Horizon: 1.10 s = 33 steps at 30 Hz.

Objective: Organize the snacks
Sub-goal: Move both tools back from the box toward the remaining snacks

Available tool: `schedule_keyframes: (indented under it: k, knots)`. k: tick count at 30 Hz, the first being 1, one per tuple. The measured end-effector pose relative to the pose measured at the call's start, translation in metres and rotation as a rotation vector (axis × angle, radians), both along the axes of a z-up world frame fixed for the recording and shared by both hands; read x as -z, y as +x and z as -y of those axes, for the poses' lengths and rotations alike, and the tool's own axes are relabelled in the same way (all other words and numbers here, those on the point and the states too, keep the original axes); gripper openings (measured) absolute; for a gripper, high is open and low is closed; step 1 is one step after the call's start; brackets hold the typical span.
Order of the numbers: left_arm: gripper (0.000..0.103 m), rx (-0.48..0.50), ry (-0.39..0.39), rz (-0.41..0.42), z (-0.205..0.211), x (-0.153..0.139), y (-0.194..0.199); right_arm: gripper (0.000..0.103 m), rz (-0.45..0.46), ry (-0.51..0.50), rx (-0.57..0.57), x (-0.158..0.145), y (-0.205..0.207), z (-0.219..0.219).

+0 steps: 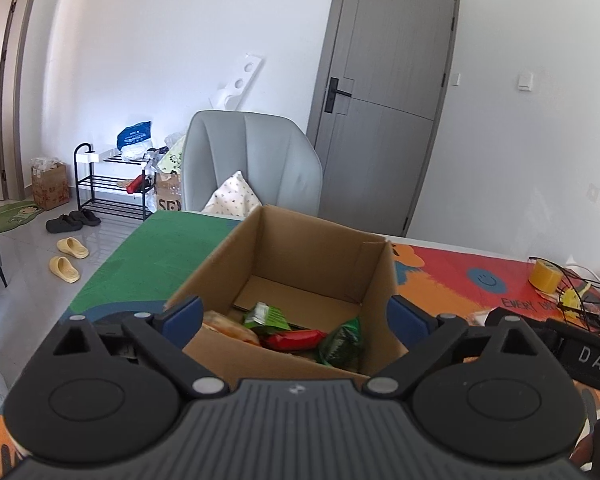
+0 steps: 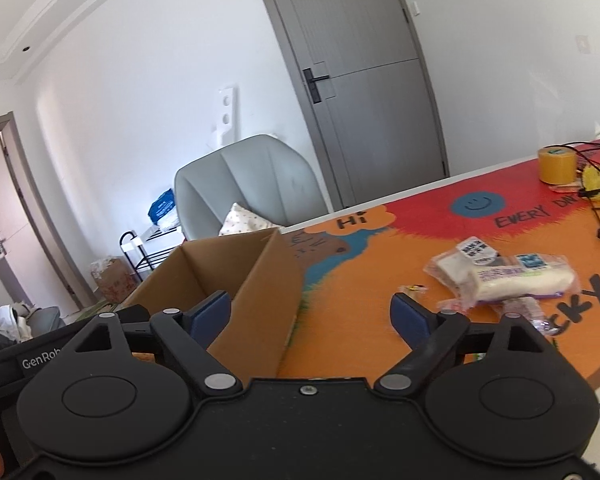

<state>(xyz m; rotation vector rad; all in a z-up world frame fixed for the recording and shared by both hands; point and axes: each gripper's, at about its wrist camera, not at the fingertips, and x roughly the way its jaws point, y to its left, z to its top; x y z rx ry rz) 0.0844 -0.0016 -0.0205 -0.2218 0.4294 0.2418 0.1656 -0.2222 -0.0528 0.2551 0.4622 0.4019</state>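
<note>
My left tongs (image 1: 296, 314): spread wide, holding nothing, over the near side of the box.
My right tongs (image 2: 312, 314): wide apart, empty.
Cardboard box (image 1: 320, 248): holds red and green snacks (image 1: 300, 338).
Wrapped snacks (image 2: 504, 276): on the mat, right of the box.

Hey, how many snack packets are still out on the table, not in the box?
3 that I can make out, clustered right of the cardboard box: a white bread pack, a long white roll pack across it, and a small pink packet in front. Overlap may hide others.
</note>
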Motion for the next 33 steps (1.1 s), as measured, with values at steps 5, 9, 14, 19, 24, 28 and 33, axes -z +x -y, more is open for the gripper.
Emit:
schedule_keyframes:
  k: [5, 9, 14, 19, 24, 28, 33]
  knots:
    - [0.098, 0.037, 0.005, -0.018, 0.017, 0.001, 0.003, 0.094, -0.002, 0.009, 0.038, 0.002, -0.003, 0.022]
    - [0.098, 0.071, 0.008, -0.035, 0.030, 0.004, 0.004, 0.097, -0.010, 0.013, 0.064, 0.004, -0.003, 0.038]
    - [0.098, 0.107, 0.020, -0.049, 0.048, 0.006, 0.006, 0.102, -0.019, 0.006, 0.084, 0.005, -0.005, 0.057]
    - [0.098, 0.145, 0.032, -0.038, 0.063, 0.003, 0.010, 0.103, -0.004, 0.005, 0.131, 0.005, -0.008, 0.083]
    - [0.098, 0.187, 0.028, -0.046, 0.082, 0.006, 0.016, 0.103, -0.016, -0.006, 0.194, 0.014, -0.005, 0.109]
    - [0.098, 0.227, 0.031, -0.047, 0.096, 0.010, 0.019, 0.102, -0.043, -0.015, 0.247, 0.022, -0.002, 0.125]
    - [0.097, 0.254, 0.037, -0.049, 0.108, 0.016, 0.024, 0.102, -0.060, -0.015, 0.276, 0.029, 0.000, 0.137]
